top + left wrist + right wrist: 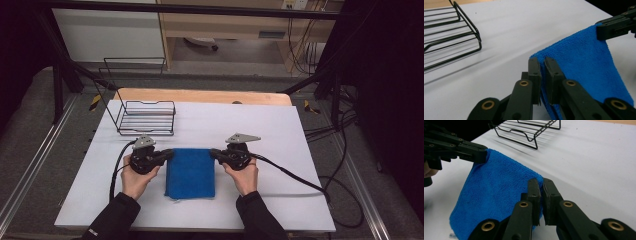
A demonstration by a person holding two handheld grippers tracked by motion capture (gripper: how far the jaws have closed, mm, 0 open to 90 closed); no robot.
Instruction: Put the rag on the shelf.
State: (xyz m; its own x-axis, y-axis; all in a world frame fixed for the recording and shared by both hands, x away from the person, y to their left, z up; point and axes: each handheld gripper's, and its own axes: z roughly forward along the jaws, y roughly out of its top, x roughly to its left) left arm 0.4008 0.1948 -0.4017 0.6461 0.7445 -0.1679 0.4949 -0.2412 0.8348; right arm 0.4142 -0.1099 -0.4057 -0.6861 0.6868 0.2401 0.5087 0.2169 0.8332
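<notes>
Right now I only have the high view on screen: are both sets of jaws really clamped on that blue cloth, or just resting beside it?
Observer: The left gripper has its jaws shut on a corner of the blue cloth, with the fabric pinched between them.
Operator: And the other one?
Observer: The right gripper is shut on the opposite corner in the same way.
Operator: Is the cloth flat on the table?
Observer: No. Its gripped edge is lifted off the white table, and the rest slopes down to it.
Operator: Anything close by?
Observer: The black wire rack stands apart from the cloth, with bare table between.
</notes>
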